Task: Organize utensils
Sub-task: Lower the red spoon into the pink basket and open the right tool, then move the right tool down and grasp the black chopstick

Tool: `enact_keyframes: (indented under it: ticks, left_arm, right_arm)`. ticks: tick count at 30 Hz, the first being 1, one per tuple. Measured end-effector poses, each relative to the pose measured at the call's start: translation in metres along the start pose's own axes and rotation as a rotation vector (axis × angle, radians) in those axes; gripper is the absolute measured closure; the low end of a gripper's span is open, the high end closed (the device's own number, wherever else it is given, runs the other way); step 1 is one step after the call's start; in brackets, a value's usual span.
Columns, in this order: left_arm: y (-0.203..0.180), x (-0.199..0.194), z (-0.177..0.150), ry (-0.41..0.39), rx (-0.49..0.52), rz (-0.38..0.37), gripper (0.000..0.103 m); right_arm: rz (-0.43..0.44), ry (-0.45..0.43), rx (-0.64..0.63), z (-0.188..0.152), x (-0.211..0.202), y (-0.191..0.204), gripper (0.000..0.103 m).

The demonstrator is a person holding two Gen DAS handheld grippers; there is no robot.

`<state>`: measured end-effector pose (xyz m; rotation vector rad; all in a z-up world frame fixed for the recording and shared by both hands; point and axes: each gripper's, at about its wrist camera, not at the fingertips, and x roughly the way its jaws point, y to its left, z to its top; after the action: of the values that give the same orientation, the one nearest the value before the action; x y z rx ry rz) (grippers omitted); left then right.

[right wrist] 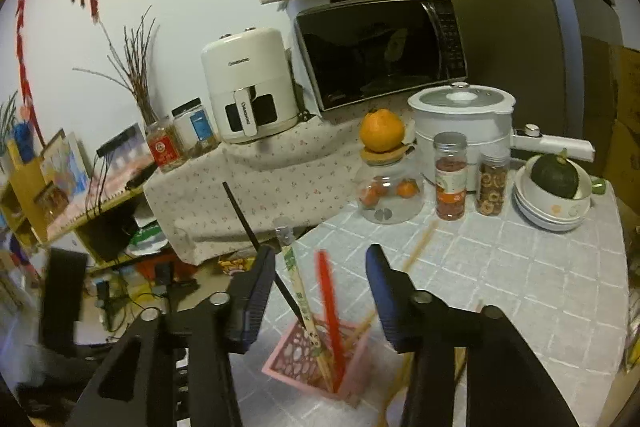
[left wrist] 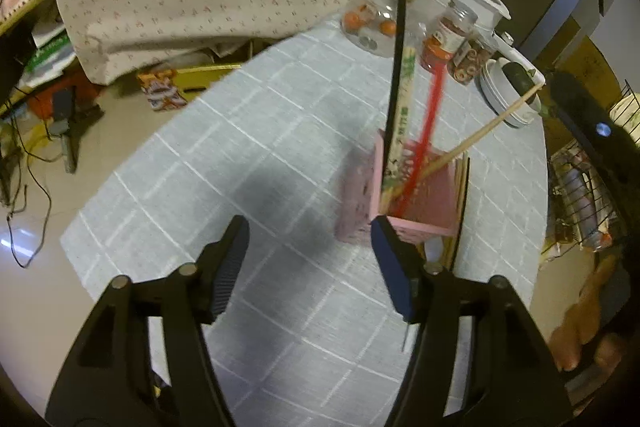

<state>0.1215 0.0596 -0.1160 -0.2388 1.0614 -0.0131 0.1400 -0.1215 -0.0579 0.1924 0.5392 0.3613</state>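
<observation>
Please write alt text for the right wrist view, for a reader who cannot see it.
The open right gripper hangs above a pink holder containing a red stick, black stick and wrapped chopsticks, on a grey checked tablecloth.

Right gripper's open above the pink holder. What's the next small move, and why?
Probably lift the right gripper clear. Its jaws stand open with nothing pressed between them, and the red utensil already stands in the pink holder. Then go for the loose chopsticks lying on the table.
</observation>
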Motion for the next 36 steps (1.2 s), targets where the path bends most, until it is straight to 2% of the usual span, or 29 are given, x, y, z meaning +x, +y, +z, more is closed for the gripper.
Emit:
enact_keyframes:
  ticks: [3,6,12,16,19,25,28,30,33,36]
  left_arm:
    - [-0.007,0.005,-0.003,0.029,0.006,-0.019,0.033]
    - [-0.013,0.008,-0.006,0.048,0.020,-0.017,0.022]
    - [-0.016,0.019,-0.011,0.106,0.010,-0.019,0.021]
    - [-0.016,0.026,-0.015,0.151,0.012,-0.029,0.021]
    - [-0.017,0.029,-0.018,0.170,0.016,-0.035,0.021]
    - [-0.017,0.029,-0.020,0.190,0.015,-0.062,0.021]
    - [-0.017,0.030,-0.019,0.190,0.026,-0.067,0.021]
    - [-0.016,0.029,-0.019,0.183,0.032,-0.065,0.021]
    - [-0.016,0.026,-0.019,0.169,0.042,-0.063,0.021]
    - [-0.017,0.024,-0.019,0.152,0.052,-0.064,0.021]
  right_arm:
    - [-0.024,0.048,0.029,0.001,-0.008,-0.019,0.047]
    - [-0.072,0.085,0.053,0.000,-0.012,-0.039,0.045]
    - [-0.148,0.244,0.099,-0.012,0.001,-0.077,0.042]
    - [-0.224,0.418,0.106,-0.033,0.027,-0.093,0.042]
    - [-0.246,0.522,0.145,-0.047,0.048,-0.109,0.042]
    - [-0.298,0.619,0.182,-0.064,0.077,-0.135,0.043]
    - [-0.302,0.635,0.185,-0.066,0.088,-0.143,0.052]
    - [-0.289,0.647,0.203,-0.067,0.095,-0.150,0.064]
    - [-0.264,0.666,0.251,-0.070,0.108,-0.160,0.075]
    - [-0.253,0.674,0.308,-0.072,0.120,-0.166,0.082]
